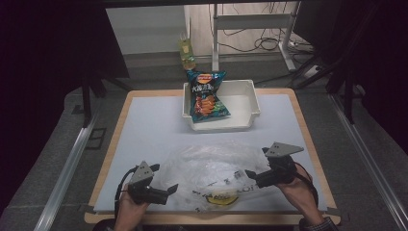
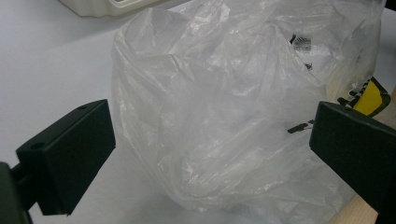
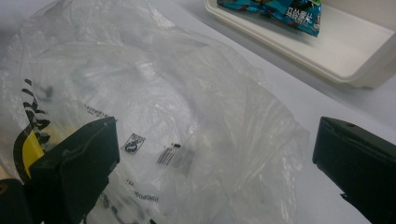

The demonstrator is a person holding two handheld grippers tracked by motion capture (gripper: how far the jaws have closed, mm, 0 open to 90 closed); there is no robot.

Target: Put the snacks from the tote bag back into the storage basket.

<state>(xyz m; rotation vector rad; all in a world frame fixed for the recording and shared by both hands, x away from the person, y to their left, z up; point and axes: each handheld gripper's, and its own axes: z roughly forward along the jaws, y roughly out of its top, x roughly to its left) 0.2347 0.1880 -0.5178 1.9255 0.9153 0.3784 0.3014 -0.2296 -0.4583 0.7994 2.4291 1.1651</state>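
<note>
Risk was your tongs pinching only one thin layer of the plastic bag (image 1: 211, 171), so it slid or tore. Both your left tongs (image 1: 169, 189) and right tongs (image 1: 250, 174) stood apart, empty, flanking the bag crumpled on the surface (image 1: 144, 125) near its front edge

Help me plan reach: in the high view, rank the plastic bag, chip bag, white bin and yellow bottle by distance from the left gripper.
1. Plastic bag, beside the left gripper.
2. White bin, mid-table.
3. Chip bag, leaning in the bin's left part; close to the bin.
4. Yellow bottle, beyond the table.
</note>
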